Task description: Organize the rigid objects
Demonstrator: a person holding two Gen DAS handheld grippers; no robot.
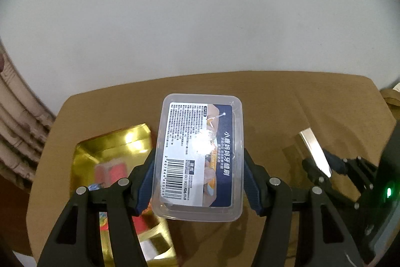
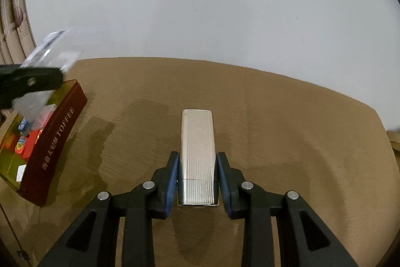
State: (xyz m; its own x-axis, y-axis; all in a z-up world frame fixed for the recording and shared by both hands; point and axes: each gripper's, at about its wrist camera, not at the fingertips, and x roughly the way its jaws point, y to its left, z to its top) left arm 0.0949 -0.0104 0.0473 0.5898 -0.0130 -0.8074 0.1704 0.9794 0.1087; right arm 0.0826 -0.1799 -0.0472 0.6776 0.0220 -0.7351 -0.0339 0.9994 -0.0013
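The clear box (image 1: 198, 159), a lidded plastic case with a printed label and barcode facing up, sits clamped by its long sides between the blue pads of the left tool (image 1: 198, 182), held above the tabletop (image 1: 275, 101) with no part of it touching the surface. Below and to its left lies an open tin (image 1: 112, 149) with a shiny gold inside (from the right wrist view its outer wall is dark red and reads TOFFEE), and small red and blue packets lie in it. The box hangs partly over the tin's near edge. In the right wrist view the same box (image 2: 53, 49) appears blurred at the far left, above the tin (image 2: 53, 139). The right tool (image 2: 197, 177) is closed on a ribbed silver case (image 2: 197, 154), its pads pressing both long sides near the case's lower end; the case points away from the camera over the bare brown tabletop (image 2: 300, 142). Both tools are well apart, the right one seen at the left view's right edge (image 1: 322, 162). A plain pale wall (image 2: 225, 4) stands behind the tabletop.
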